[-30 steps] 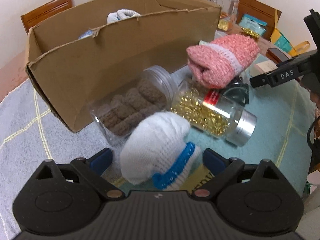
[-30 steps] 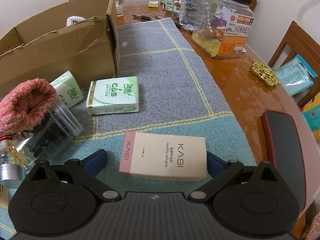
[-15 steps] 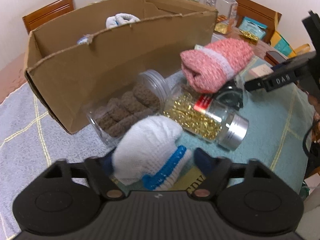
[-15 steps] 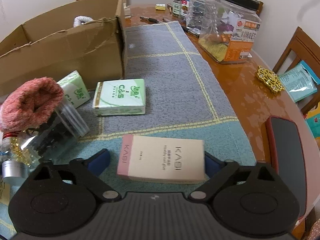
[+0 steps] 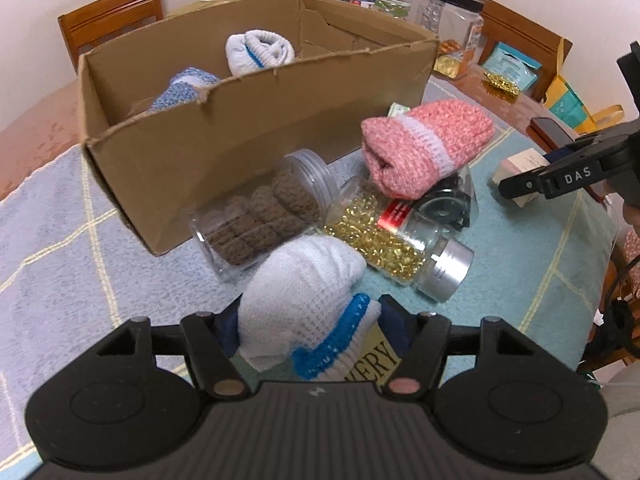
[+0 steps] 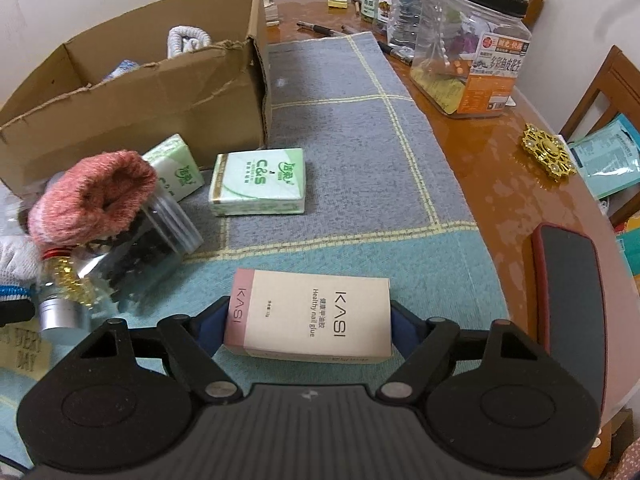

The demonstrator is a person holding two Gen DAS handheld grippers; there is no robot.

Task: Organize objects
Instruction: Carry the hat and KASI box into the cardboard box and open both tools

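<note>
Left gripper point(image 5: 308, 320) clenched on white glove roll point(image 5: 300, 300). Cardboard box point(image 5: 224, 136) at 11 o'clock beyond, jars between. Right gripper point(image 6: 310, 320) clamped on KASI box point(image 6: 310, 316); tissue pack point(image 6: 260, 182) at 11 o'clock. Blue-grey cloth point(image 6: 352, 128) over wooden counter point(image 6: 508, 184); chairs behind.
</note>
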